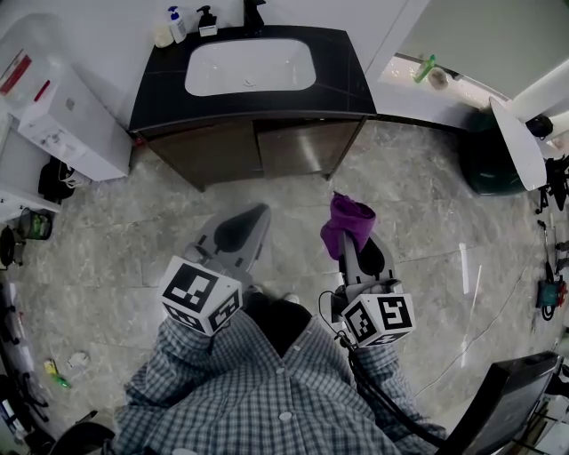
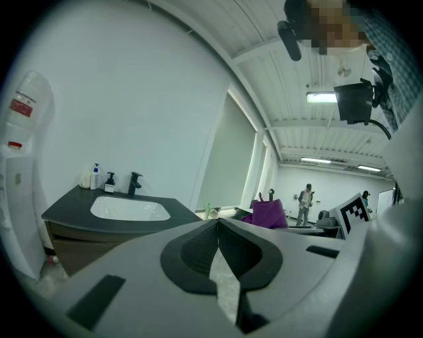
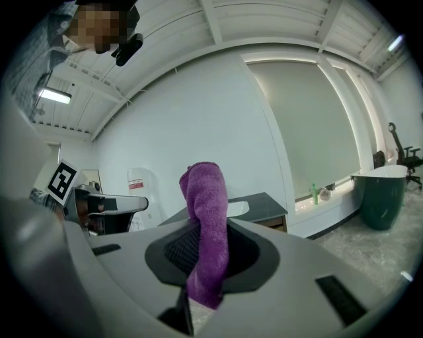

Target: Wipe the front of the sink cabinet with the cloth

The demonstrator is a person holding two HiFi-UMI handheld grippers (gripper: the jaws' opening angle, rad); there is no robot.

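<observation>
The sink cabinet (image 1: 258,147) stands against the far wall, its brown doors under a black top with a white basin (image 1: 250,67). A purple cloth (image 1: 348,220) sticks up from my right gripper (image 1: 348,238), which is shut on it about a step short of the cabinet front. The same cloth (image 3: 207,224) fills the jaws in the right gripper view. My left gripper (image 1: 252,222) is shut with nothing in it, level with the right one. In the left gripper view the cabinet (image 2: 73,245) and the cloth (image 2: 271,214) both show.
A white dispenser unit (image 1: 53,107) stands left of the cabinet. Soap bottles (image 1: 176,24) and a black tap (image 1: 253,15) sit on the counter. A dark green tub (image 1: 487,158) is at the right. Marble floor (image 1: 427,267) lies between me and the cabinet.
</observation>
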